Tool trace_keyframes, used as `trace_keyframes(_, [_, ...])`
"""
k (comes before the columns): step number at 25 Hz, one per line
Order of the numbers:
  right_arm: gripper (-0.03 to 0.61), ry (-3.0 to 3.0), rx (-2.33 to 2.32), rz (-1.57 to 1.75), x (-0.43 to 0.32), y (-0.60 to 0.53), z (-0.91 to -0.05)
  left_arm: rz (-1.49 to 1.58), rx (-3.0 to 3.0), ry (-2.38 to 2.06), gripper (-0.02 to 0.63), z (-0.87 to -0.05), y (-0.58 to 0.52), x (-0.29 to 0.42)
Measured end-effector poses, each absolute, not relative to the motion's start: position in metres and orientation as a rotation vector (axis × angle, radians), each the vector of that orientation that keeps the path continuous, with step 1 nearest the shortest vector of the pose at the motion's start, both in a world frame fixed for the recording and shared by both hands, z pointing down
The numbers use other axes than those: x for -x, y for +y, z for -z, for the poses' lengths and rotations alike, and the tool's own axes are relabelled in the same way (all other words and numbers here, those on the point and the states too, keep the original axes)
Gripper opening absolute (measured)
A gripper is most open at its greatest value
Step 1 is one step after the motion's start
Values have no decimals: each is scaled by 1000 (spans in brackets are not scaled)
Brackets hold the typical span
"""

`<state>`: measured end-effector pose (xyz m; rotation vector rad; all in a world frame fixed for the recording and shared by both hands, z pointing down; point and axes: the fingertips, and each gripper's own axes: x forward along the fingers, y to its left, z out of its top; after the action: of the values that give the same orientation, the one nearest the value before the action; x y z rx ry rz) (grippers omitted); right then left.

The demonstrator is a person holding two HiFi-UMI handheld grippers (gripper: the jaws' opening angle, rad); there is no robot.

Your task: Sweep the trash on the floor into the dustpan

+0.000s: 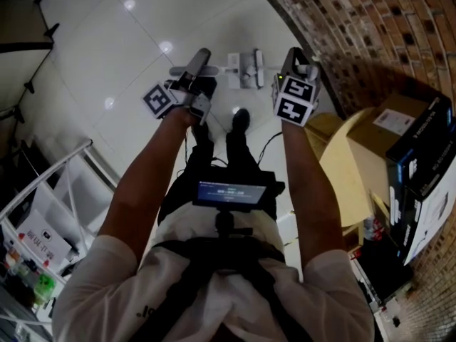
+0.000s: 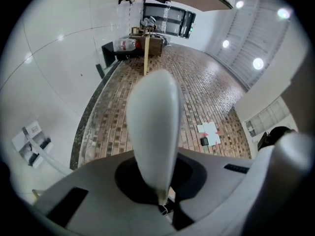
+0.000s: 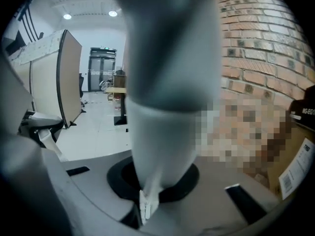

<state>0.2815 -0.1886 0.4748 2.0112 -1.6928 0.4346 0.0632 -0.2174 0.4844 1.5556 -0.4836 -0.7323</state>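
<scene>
**White tile, brick wall, both grippers closed on nothing**

White glossy floor [image 1: 135, 27] fills most of the head view and carries lamp glints. A curved brick wall [image 1: 370, 27] bounds it on the right. On the tiles ahead of the person's feet, seen between the two grippers, lies a white long-handled tool [image 1: 246, 70]. It looks like the dustpan but is too small to make out further.

The left gripper [image 1: 201, 55] has its fingers [image 2: 152, 127] pressed together with nothing between them. The right gripper [image 1: 295, 54] has its fingers [image 3: 162, 132] closed and empty too.

Near the wall, a brown cardboard box [image 1: 395, 123] sits shut by a round wooden table [image 1: 342, 169]. I cannot tell whether it rests on the table or behind it. A black box [image 1: 427, 141] stands just beside it, its contents hidden. At the left, a white wire rack [image 1: 68, 159] holds a white labelled carton [image 1: 43, 241] and some bottles [image 1: 35, 287].
</scene>
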Motion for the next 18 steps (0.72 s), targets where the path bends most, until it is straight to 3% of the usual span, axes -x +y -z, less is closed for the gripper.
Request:
trace_keyframes(2, [12, -1690, -1994, -432, -273, -194, -475, 712, -1577, -499, 5, -484, -219, -60])
trace_keyframes(8, [14, -1623, -1999, -449, -275, -197, -477, 665, -1620, -497, 129, -478, -221, -58])
trace_keyframes(18, [40, -1834, -1719, -448, -201, -199, -487, 601, -1690, -449, 184, -475, -214, -57])
